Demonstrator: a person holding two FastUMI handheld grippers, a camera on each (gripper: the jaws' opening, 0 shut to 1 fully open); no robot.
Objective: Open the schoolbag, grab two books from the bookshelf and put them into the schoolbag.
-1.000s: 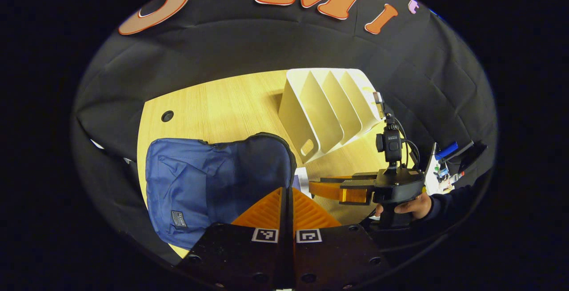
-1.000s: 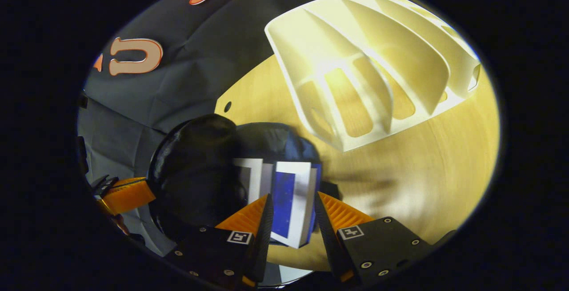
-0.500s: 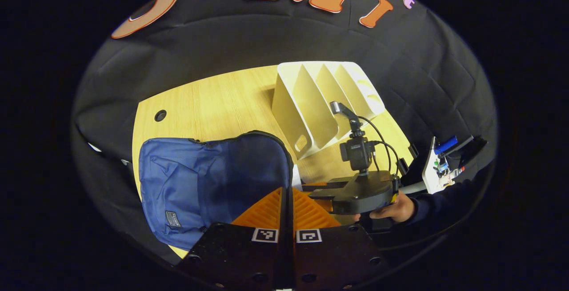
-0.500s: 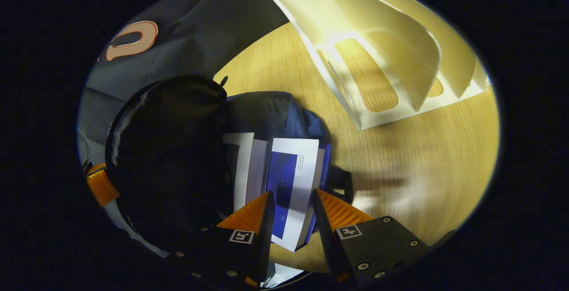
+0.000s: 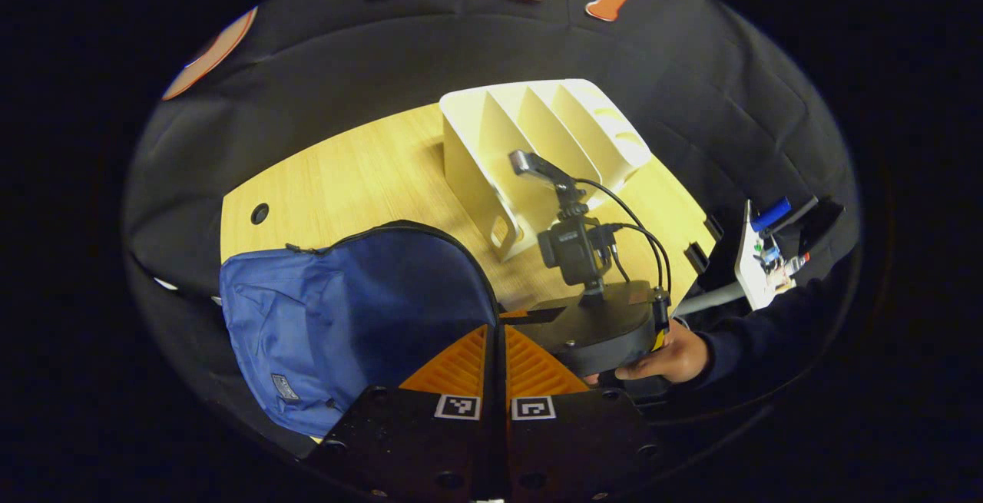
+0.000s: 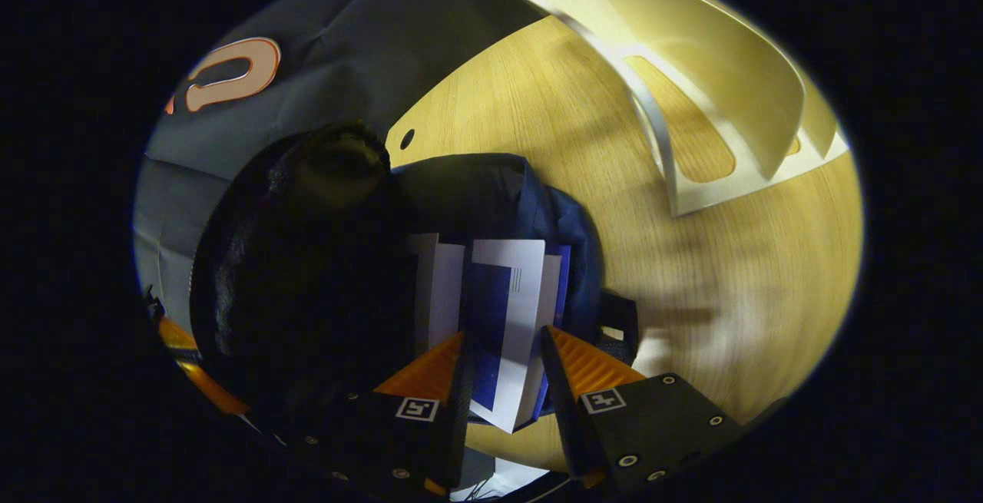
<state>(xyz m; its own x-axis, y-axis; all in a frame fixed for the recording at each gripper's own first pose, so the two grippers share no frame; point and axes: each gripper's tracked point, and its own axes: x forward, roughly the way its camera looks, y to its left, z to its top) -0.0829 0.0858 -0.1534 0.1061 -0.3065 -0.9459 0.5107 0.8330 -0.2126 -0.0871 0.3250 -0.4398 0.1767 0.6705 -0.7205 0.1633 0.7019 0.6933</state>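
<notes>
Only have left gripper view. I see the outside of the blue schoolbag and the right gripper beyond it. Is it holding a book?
Observer: Yes. In the right gripper view, the right gripper has both fingers pressed against a white-and-blue book.
Operator: Where is that book relative to the bag?
Observer: Its far end sits inside the open mouth of the schoolbag. The near end sticks out between the fingers.
Operator: Second book?
Observer: A white book already stands in the mouth, just to the left of the held one in that view.

Wooden table: schoolbag, apparently empty bookshelf.
</notes>
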